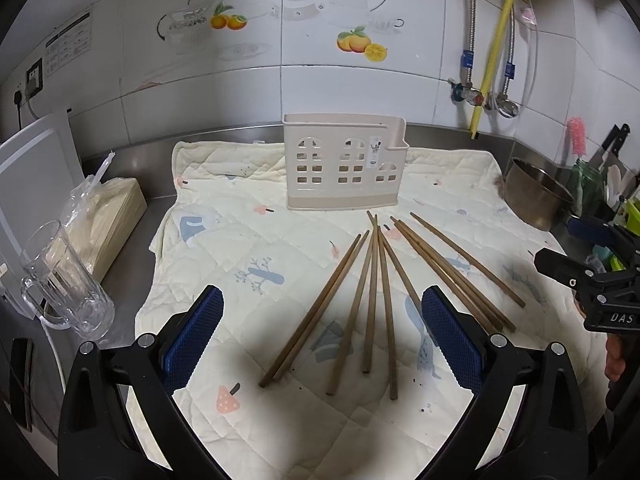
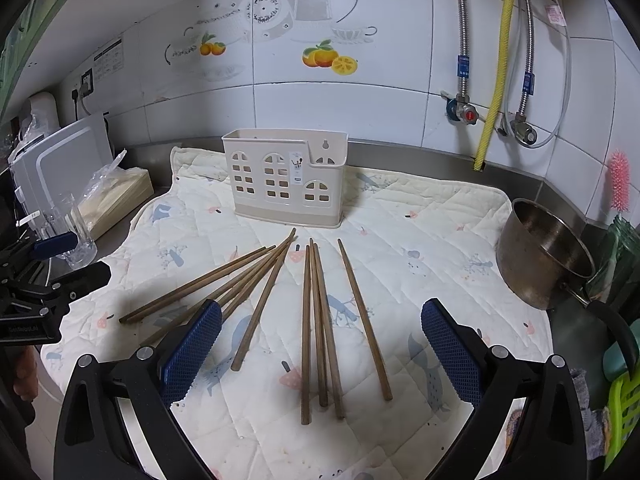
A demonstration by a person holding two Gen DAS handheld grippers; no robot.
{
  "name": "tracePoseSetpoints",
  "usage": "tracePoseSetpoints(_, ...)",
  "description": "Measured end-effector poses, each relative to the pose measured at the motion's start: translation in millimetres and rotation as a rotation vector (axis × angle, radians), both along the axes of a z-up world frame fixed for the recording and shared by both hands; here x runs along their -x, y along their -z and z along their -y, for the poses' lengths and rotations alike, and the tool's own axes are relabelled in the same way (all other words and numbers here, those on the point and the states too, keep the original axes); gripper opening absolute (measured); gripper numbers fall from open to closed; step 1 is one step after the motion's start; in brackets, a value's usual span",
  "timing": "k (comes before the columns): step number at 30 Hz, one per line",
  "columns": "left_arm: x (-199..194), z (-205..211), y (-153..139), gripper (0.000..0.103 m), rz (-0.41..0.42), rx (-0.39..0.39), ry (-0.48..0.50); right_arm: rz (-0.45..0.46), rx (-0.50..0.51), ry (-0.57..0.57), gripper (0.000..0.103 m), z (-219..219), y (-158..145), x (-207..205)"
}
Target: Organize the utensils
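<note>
Two tools spread wide, both holding nothing, above the quilted mat.

I see the left tool (image 1: 322, 330) and right tool (image 2: 321, 340) hovering over the near ends of the wooden chopsticks (image 1: 374, 296), which lie fanned flat on the mat (image 1: 224, 248). The beige utensil holder (image 1: 344, 162) stands upright just beyond their tips; a steel pot (image 2: 546, 252) sits at the mat's right edge on the bench (image 1: 132, 264).

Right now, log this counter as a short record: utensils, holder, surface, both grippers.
utensils: wooden chopsticks lying loose, fanned out on the mat
holder: beige utensil holder upright behind them, no chopsticks seen in it
surface: quilted mat on a steel counter
left gripper: open, holding nothing
right gripper: open, holding nothing
nearby: metal pot, glass mug
</note>
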State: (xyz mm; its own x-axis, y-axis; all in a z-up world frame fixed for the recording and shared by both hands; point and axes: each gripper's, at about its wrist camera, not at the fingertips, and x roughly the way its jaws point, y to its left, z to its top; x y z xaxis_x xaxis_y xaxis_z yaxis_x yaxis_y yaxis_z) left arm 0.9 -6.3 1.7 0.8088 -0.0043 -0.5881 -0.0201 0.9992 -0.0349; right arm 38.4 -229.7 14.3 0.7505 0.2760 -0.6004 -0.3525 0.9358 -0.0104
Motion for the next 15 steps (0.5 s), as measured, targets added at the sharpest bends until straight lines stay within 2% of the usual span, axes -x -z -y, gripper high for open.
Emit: tracePoseSetpoints(15, 2.3, -0.5, -0.1, 0.098, 0.003, 0.001, -0.004, 0.001, 0.0, -0.003, 0.097, -2.0, -0.5, 1.7)
